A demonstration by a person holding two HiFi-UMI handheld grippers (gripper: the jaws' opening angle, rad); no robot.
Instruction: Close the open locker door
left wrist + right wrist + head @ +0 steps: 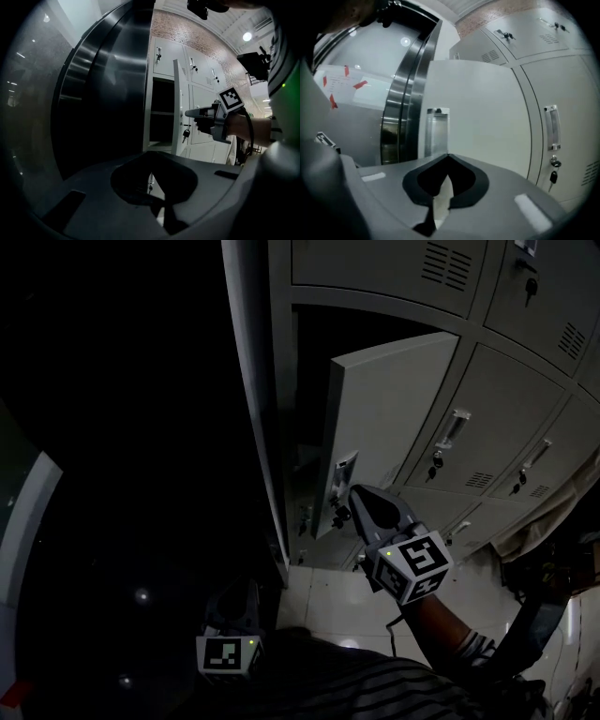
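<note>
Grey polished steel forms the pillar [110, 84] at far left, beside the bank of lockers. The left gripper [242, 607] hangs low in front of it, well apart from the lockers. Its jaws are closed together with nothing between them.

Next comes the open compartment [161, 112], dark inside. The open locker door [394, 423] stands out from the front of the bank and is still well short of shut. Its long axis is upright, with the hinged edge on the right. The free edge, which carries the recessed handle [437, 131], swings out to the left towards the person. A key [186, 135] dangles below that handle.

The right gripper [358, 495] points its tip at the door's outer face, just beside the handle. Whether it touches the metal I cannot tell. Its jaws are pressed together and empty.

Further right, the neighbouring locker door [562, 117] is shut, with its own key [553, 176] in the lock.
</note>
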